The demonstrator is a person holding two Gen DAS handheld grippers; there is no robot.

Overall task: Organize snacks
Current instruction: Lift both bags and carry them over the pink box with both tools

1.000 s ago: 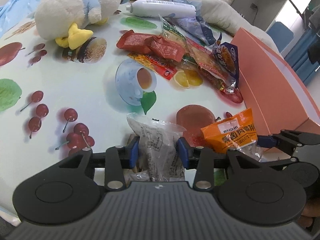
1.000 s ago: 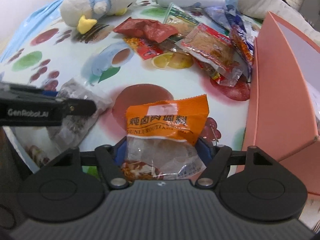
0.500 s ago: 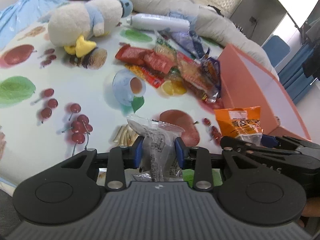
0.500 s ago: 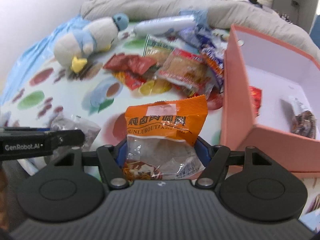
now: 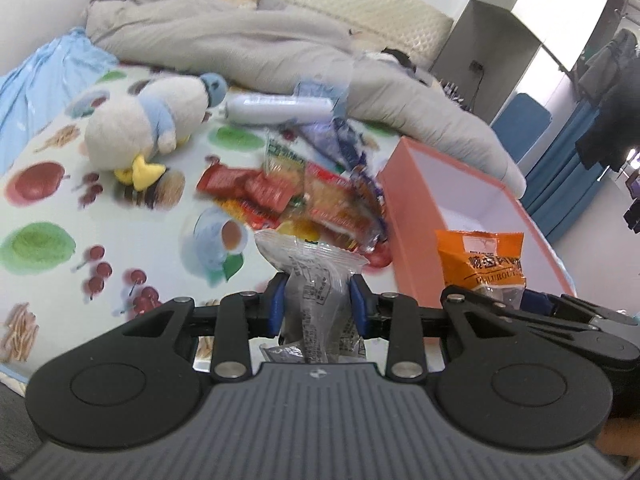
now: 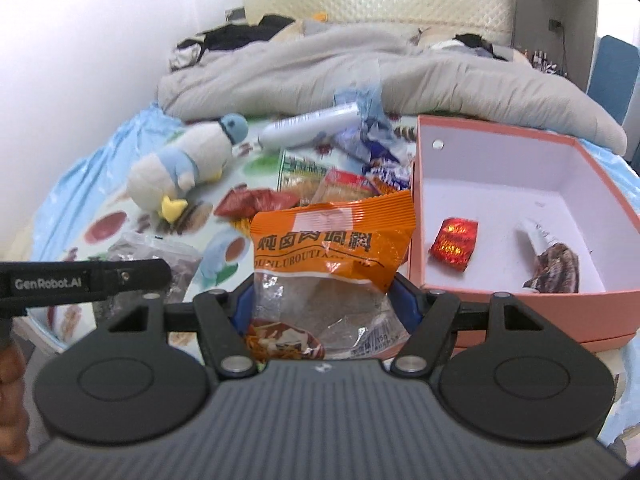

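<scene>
My left gripper (image 5: pixel 318 304) is shut on a clear snack packet (image 5: pixel 316 280) with dark print, held above the fruit-print cloth. My right gripper (image 6: pixel 326 300) is shut on an orange seasoning packet (image 6: pixel 332 240) with a clear lower half; the same orange packet (image 5: pixel 482 258) shows at the right of the left wrist view. An open pink box (image 6: pixel 524 292) stands to the right; a red foil snack (image 6: pixel 454 242) and a brown-and-white packet (image 6: pixel 554 264) lie inside it. The left gripper's finger (image 6: pixel 88 280) crosses the left side of the right wrist view.
A pile of snack packets (image 5: pixel 304 196) lies in the middle of the cloth. A plush duck (image 5: pixel 148 128) and a white tube (image 5: pixel 276 108) rest behind it. A grey duvet (image 5: pixel 248 40) covers the bed's far end. A hand (image 6: pixel 12 396) shows at the left edge.
Both grippers have risen with their packets, so the bed and the box's inside have come into view. The left gripper's jaws squeezed the clear packet a little tighter.
</scene>
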